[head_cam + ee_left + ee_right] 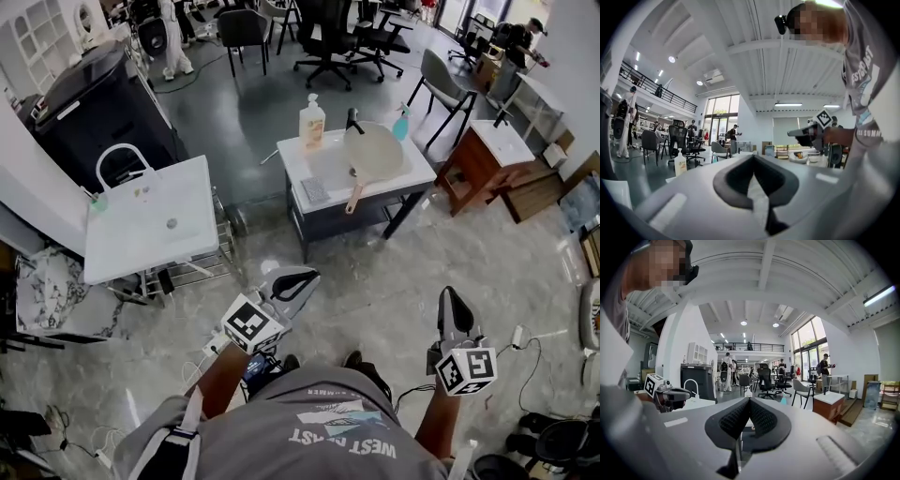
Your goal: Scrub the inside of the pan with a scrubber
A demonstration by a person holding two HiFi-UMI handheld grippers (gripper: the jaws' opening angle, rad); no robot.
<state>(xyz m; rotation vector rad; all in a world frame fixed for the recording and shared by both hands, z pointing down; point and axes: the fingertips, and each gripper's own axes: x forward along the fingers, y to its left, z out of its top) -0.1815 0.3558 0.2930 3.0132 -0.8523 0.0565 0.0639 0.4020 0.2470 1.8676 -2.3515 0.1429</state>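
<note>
Left gripper (302,278) and right gripper (450,298), jaws closed and empty, face a far pan (375,150), stiff, probably light: grip its handle (355,194).

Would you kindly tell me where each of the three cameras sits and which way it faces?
Head view: on the person's head, looking steeply down at the sink table bearing the pan; shows the shirt, left claw and right claw.
Left gripper view: on the left claw, facing level towards the windows; shows its shut jaws and the right claw.
Right gripper view: on the right claw, facing level towards the office chairs; shows its shut jaws and the left claw.
Shared: all three see the soap bottle.
</note>
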